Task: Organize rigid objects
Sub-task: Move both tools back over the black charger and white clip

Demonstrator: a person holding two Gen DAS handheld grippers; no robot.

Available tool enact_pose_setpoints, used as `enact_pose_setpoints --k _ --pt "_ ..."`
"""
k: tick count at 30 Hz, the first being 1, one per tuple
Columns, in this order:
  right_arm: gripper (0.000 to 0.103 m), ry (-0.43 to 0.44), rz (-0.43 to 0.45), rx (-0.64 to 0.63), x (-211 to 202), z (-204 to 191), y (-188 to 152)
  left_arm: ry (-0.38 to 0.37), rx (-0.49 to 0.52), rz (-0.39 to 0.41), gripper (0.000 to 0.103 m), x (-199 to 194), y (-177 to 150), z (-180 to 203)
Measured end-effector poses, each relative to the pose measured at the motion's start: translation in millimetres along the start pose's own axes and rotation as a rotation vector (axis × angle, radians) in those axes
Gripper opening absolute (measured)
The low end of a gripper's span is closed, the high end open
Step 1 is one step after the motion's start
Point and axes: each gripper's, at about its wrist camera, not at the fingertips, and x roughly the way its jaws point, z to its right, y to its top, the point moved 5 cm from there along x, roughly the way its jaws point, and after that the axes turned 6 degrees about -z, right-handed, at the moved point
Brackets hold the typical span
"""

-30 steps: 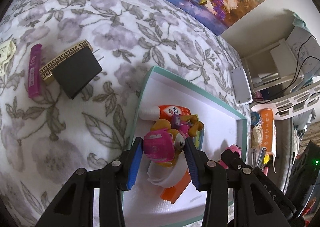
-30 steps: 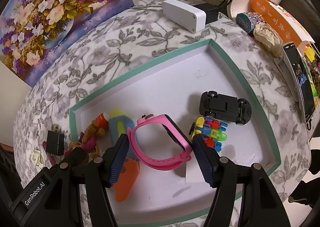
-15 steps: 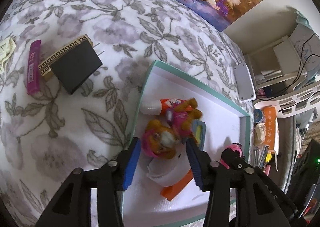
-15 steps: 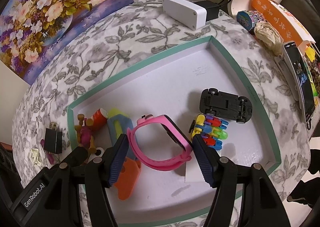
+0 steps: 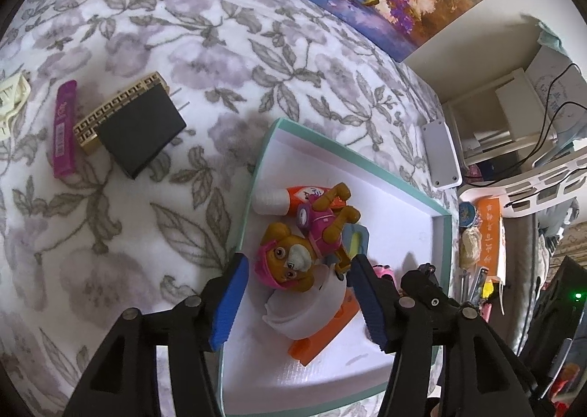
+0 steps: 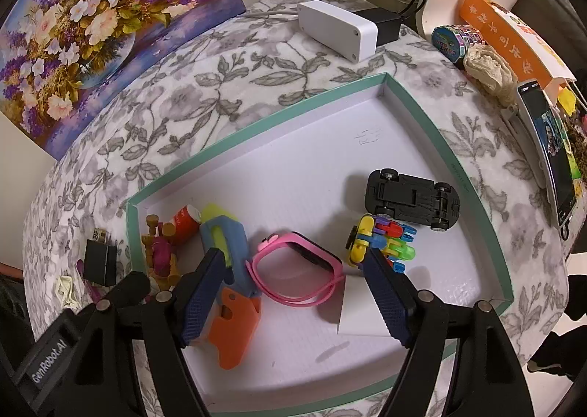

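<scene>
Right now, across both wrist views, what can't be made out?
- White round piece, left wrist view: the pup figure covers its top, so what it is stays unclear.
- Pup figure, right wrist view: head hidden behind the left gripper's arm.
- Phone: screen content too small.

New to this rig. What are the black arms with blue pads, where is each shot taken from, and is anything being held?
No robot here: a person holds a two-finger gripper in each hand, each with a fisheye camera looking along its fingers. The black arms with blue pads are those fingers.

The left wrist view shows the left gripper, open over the near corner of the tray. A toy pup lies between the fingers, apparently not pinched.

The right wrist view shows the right gripper, also open, with a pink watch lying between its fingers. The tray also holds a black car upside down, a block toy and an orange piece.

Outside the tray, on the floral cloth, lie a black box and a pink bar.
</scene>
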Motion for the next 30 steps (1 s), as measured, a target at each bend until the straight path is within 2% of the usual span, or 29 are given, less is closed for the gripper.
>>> enact_pose_setpoints --k 5,10,21,27,30 --pt "0.079 -0.005 0.004 -0.003 0 0 0 0.028 -0.017 0.029 0.067 -10 5 -7" --pt "0.079 -0.015 0.009 -0.018 0 -3 0 0.07 -0.03 0.061 0.075 -20 10 -16" --pt "0.079 -0.02 0.016 -0.031 -1 -6 0 0.142 -0.031 0.089 0.081 -25 14 -26" --pt "0.079 -0.014 0.028 -0.059 -5 -15 -1 0.162 -0.036 0.112 0.094 -29 16 -29" --pt "0.079 -0.018 0.029 -0.067 -4 -20 -3 0.165 -0.046 0.124 0.096 -33 17 -32"
